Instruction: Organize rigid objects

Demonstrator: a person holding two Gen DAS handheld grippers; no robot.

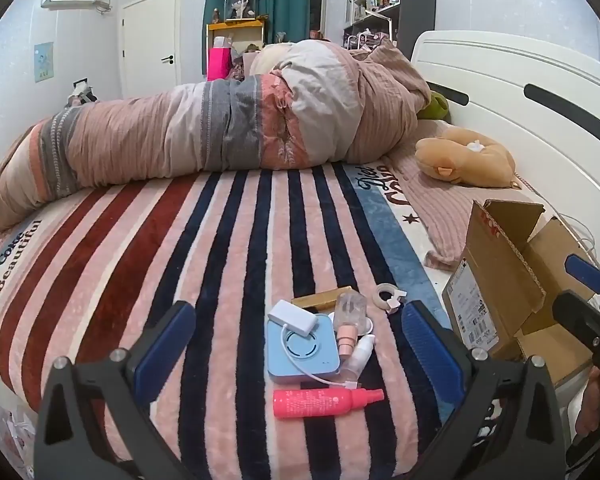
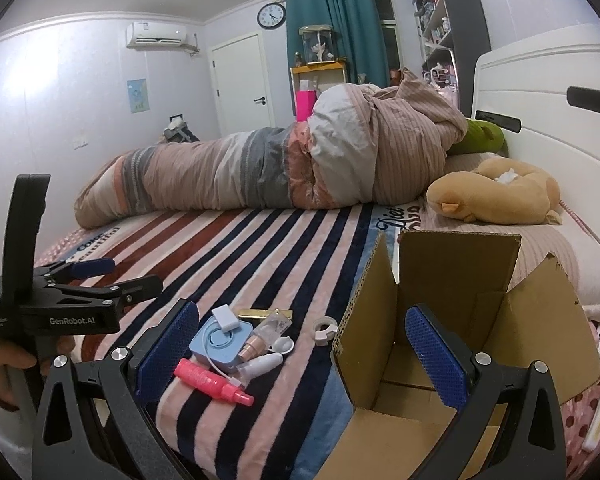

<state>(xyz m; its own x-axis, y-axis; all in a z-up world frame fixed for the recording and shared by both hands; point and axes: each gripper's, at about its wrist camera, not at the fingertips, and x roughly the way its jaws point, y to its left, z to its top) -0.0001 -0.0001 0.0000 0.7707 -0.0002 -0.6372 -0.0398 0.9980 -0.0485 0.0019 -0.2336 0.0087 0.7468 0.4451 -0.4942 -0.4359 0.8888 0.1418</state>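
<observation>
We note the open cardboard box (image 2: 452, 320) on the striped bed (image 2: 228, 256), flaps up. The right gripper (image 2: 300, 344) hangs wide open, one blue finger inside the box, the other left of it. Left of the box lie a tape roll (image 2: 325, 329), a blue square device (image 2: 220, 340), a white adapter (image 2: 225, 317) and a pink spray bottle (image 2: 212, 380). Farther left, the left gripper (image 2: 96, 276), hand-held.

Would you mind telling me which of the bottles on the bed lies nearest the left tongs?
The pink spray bottle, lying on its side in front of the blue square device; the clear bottle and white bottle sit farther back.
</observation>
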